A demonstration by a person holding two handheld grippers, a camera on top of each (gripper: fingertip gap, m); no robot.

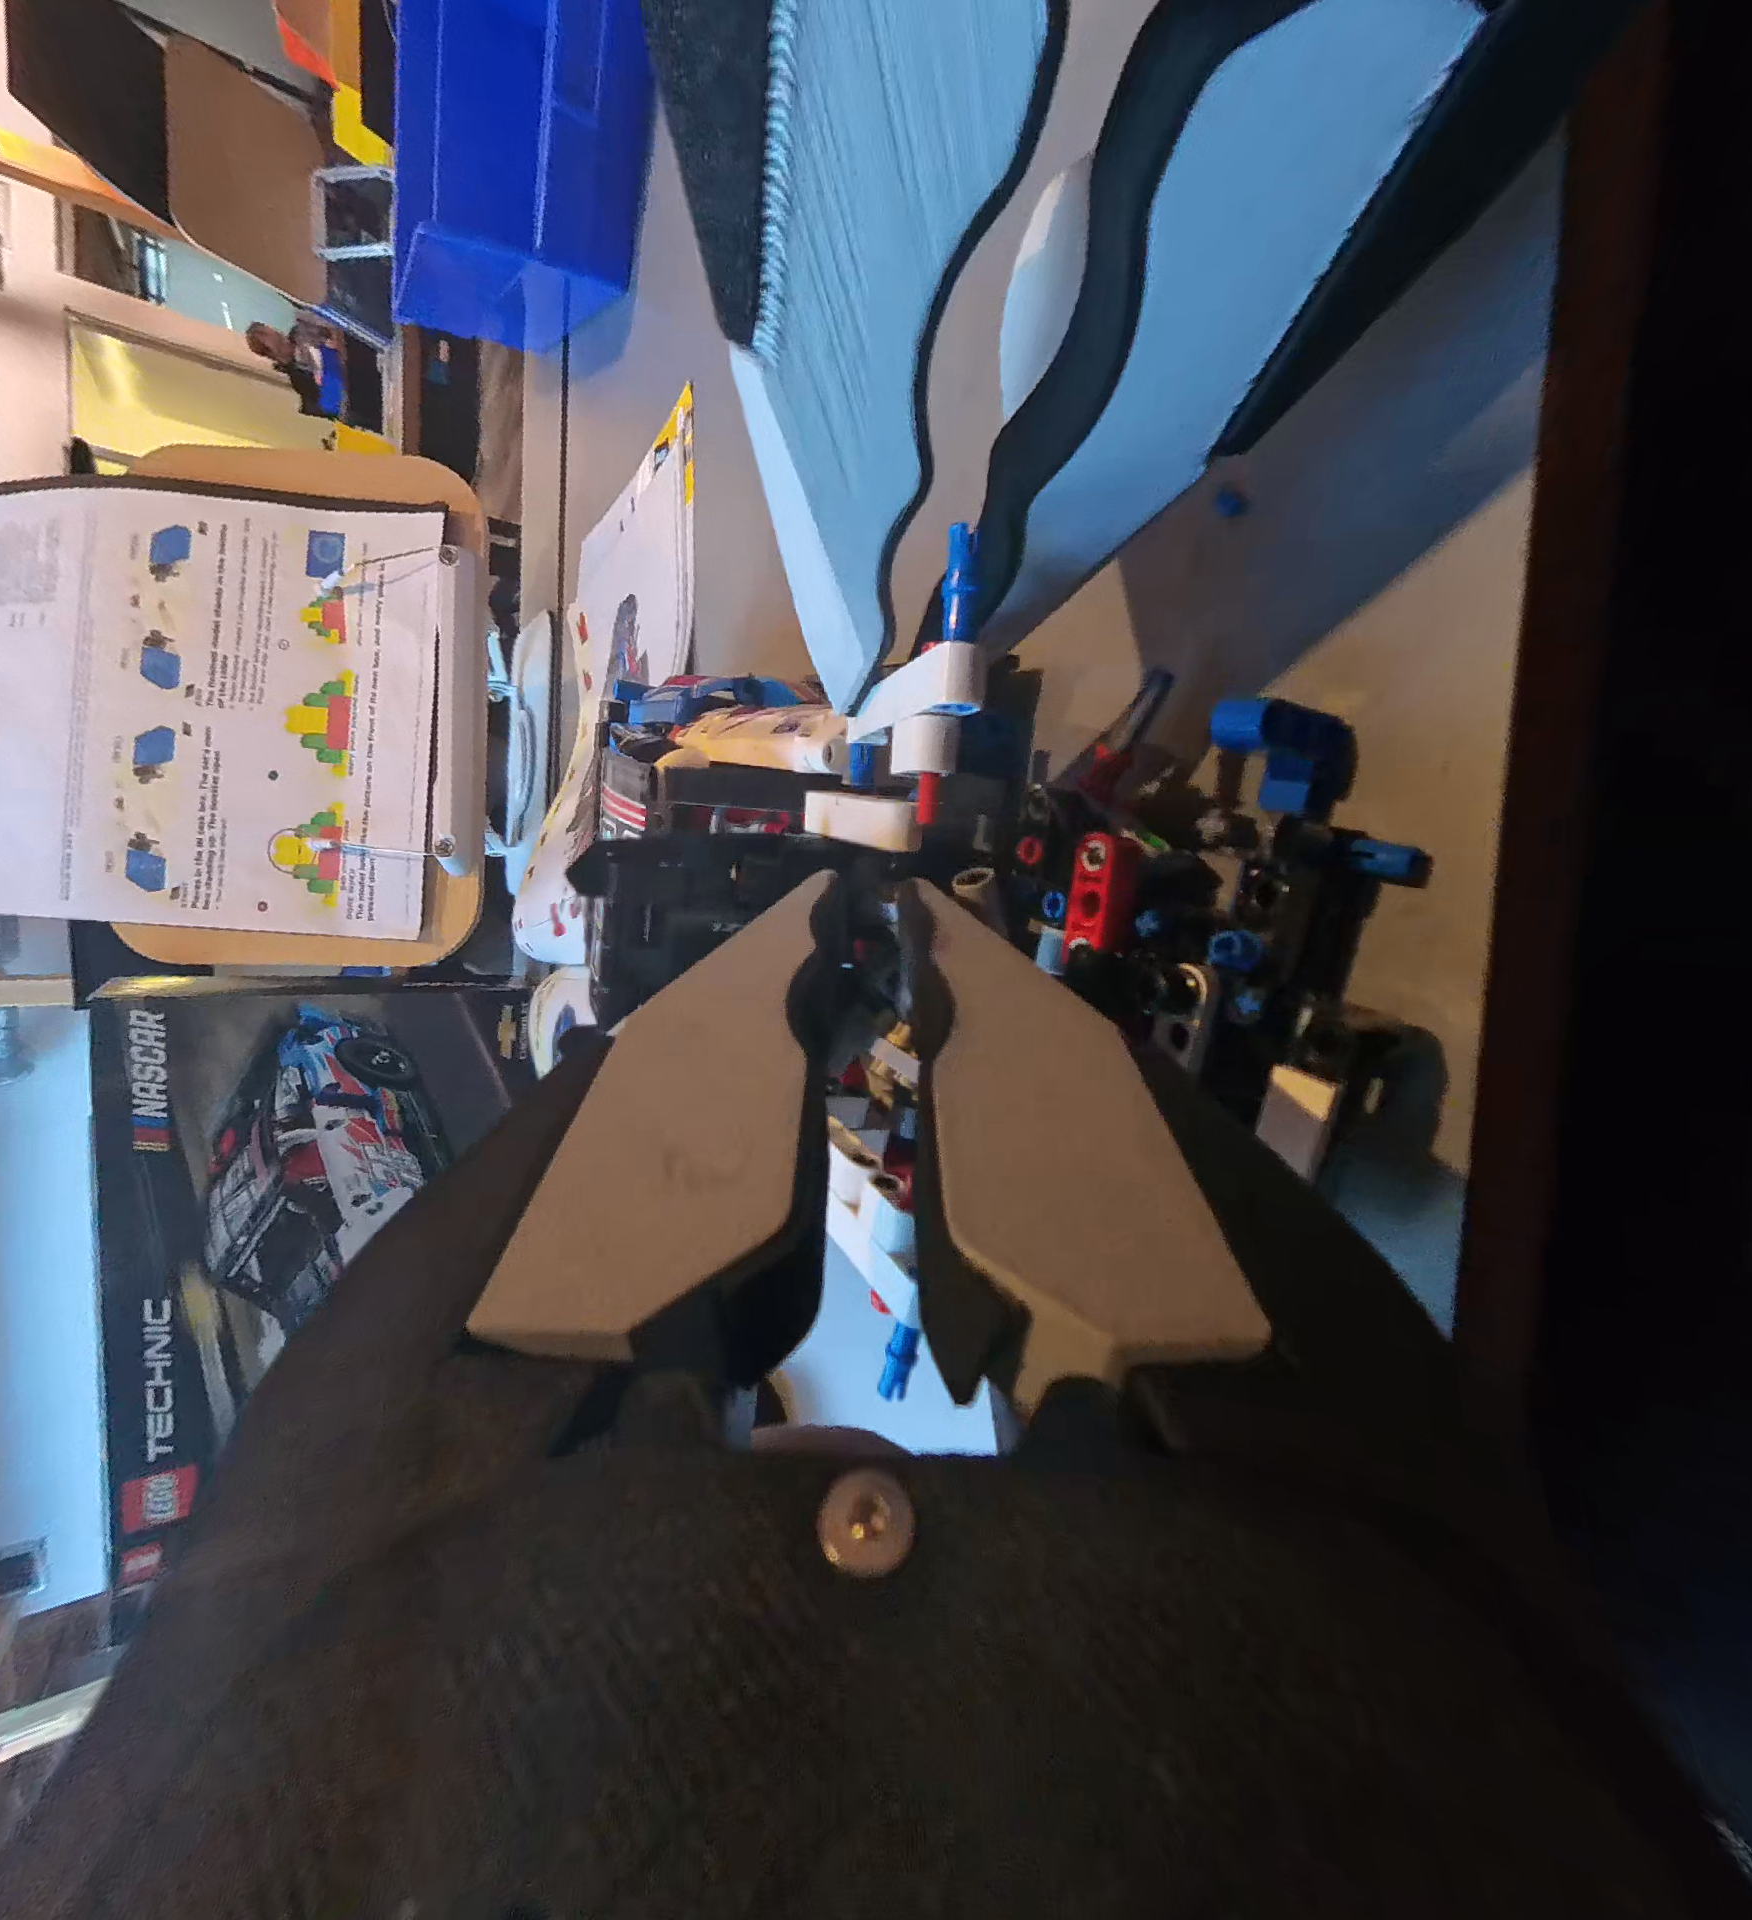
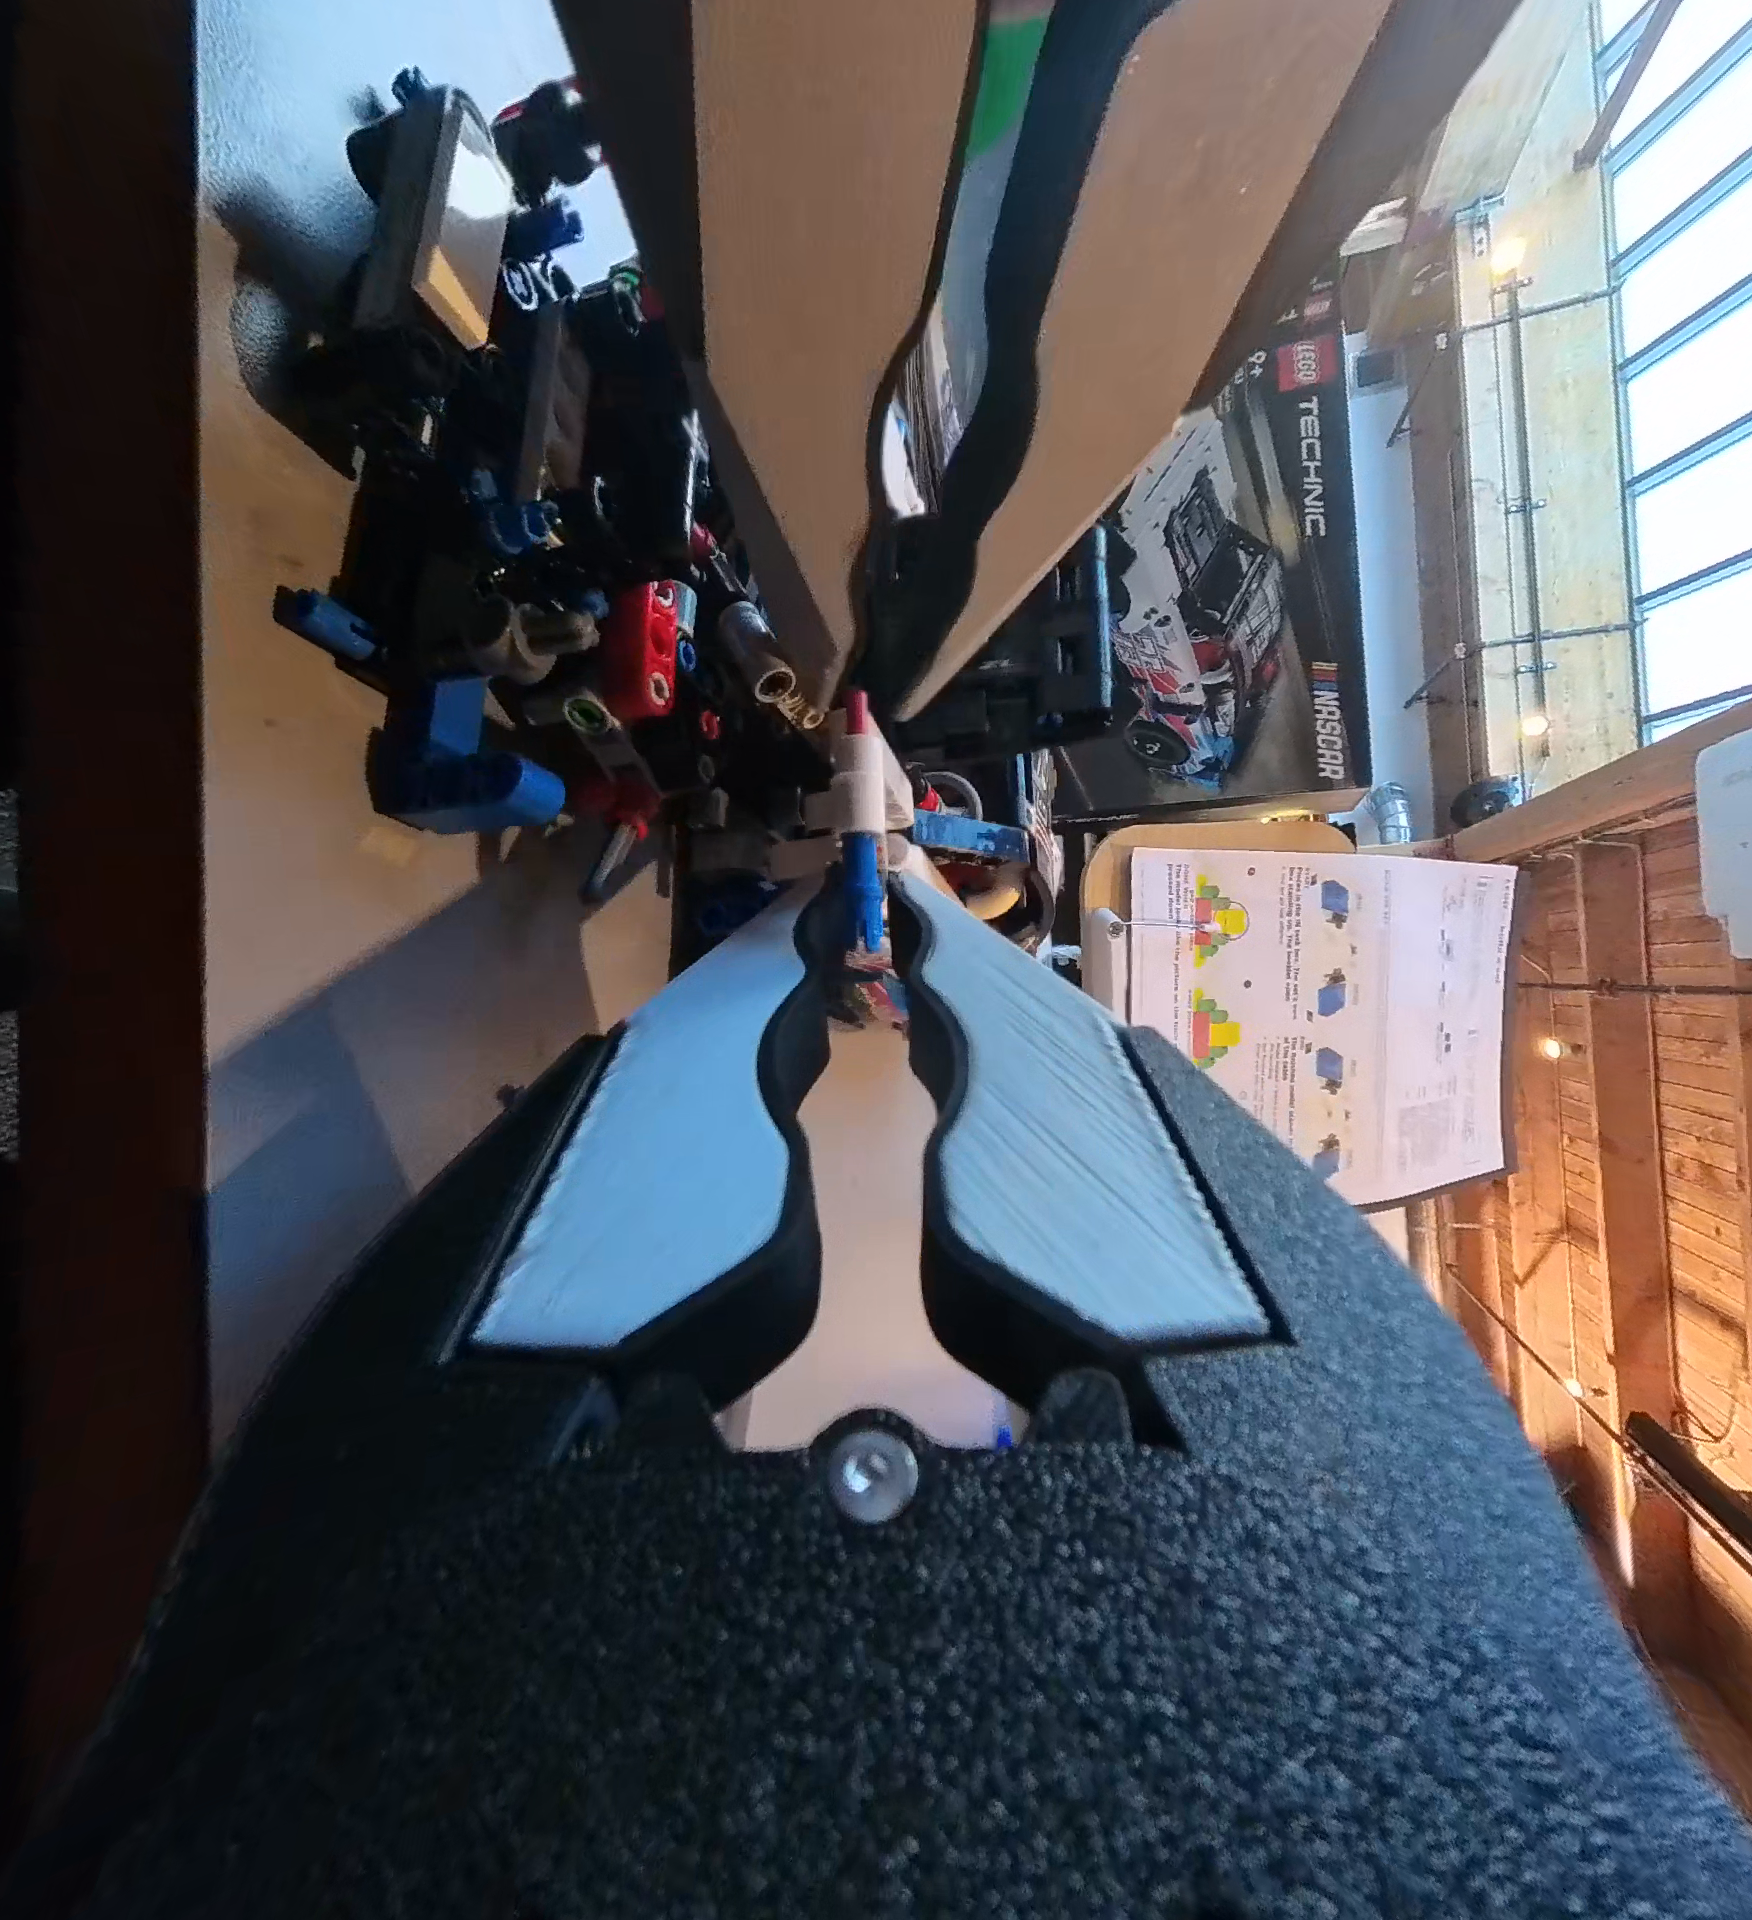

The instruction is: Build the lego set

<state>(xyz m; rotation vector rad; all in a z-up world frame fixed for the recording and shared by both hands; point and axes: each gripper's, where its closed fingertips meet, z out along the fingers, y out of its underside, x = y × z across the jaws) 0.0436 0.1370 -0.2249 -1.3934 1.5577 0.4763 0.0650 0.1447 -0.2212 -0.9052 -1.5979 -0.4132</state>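
The partly built lego car [image 1: 1111, 894], a black frame with red and blue parts, lies on the wooden table; it also shows in the right wrist view [image 2: 560, 582]. My left gripper [image 1: 870, 894], with tan fingers, is shut on the car's black frame. My right gripper [image 2: 864, 925], with pale blue fingers, is shut on a blue pin [image 2: 859, 894] stuck in a small white piece [image 2: 864, 800] that touches the car. The two grippers meet tip to tip. In the left wrist view the right gripper [image 1: 919, 644] comes from above with the white piece [image 1: 939, 686].
The set's box [image 1: 259, 1195] and a clipboard with an instruction sheet [image 1: 197, 707] stand behind the car. A booklet [image 1: 643, 561] and a blue bin [image 1: 519, 166] are farther off. Loose white pieces [image 1: 872, 1184] lie under my left fingers. The table's dark edge [image 1: 1506, 831] is close. My left and right fingertips are right by each other.
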